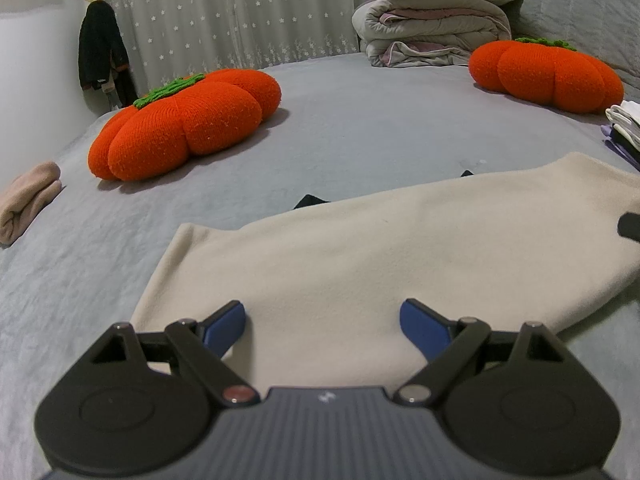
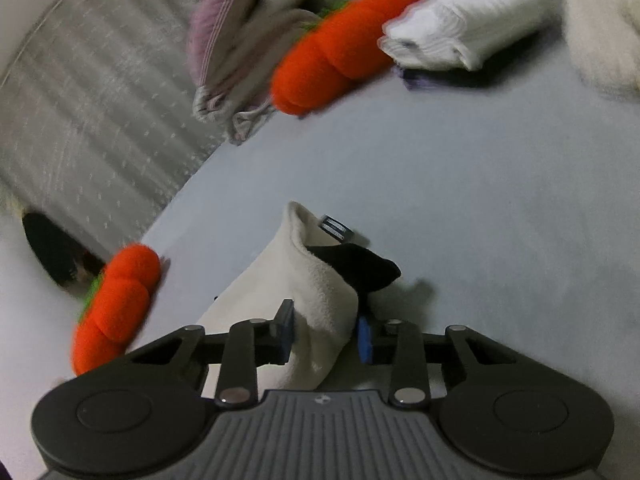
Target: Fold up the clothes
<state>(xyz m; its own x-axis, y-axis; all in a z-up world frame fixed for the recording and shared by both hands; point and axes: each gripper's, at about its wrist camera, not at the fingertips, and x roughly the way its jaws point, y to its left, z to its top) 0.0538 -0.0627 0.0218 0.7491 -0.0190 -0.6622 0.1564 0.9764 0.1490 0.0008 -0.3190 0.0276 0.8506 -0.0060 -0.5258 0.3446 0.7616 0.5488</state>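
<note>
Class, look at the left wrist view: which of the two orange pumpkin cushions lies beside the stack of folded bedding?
The right-hand pumpkin cushion, next to the bedding.

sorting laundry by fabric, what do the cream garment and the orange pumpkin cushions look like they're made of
Cream garment: looks like soft fleece, matte with a fine napped surface and thick rounded edges where the right gripper pinches it; could be brushed cotton.
Pumpkin cushions: seemingly knitted or bouclé yarn over stuffing, matte, with a nubby looped texture and puffed segments; green knitted leaf on top.
</note>
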